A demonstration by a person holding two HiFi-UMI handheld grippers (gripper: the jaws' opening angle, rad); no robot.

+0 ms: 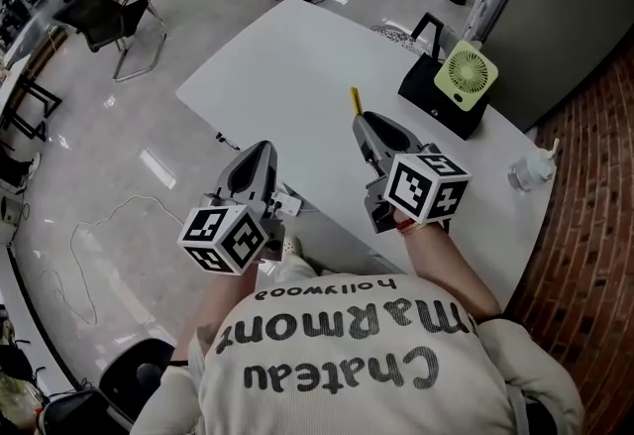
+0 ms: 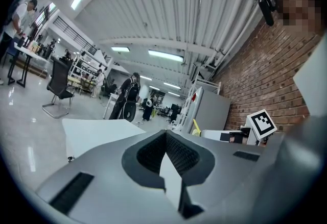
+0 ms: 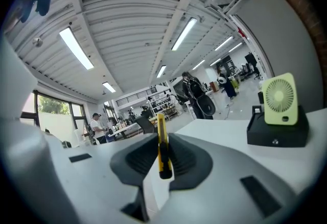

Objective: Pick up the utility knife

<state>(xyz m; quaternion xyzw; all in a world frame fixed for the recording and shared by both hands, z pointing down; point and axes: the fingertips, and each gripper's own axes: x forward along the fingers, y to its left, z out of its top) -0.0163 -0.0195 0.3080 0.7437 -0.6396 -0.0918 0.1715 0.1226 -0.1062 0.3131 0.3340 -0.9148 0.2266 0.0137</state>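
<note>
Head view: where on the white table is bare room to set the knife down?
The white table is bare across its far-left half, from the corner to the yellow utility knife in the right claw. Crowded at right: black box with green fan, clear container.

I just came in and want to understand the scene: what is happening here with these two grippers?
A person holds a gripper in each hand at a white table. The right gripper is closed on a yellow utility knife, which sticks out past its tips and seems clear of the table. The left gripper is shut and empty, near the table's edge. A green fan on a black box stands untouched.
</note>
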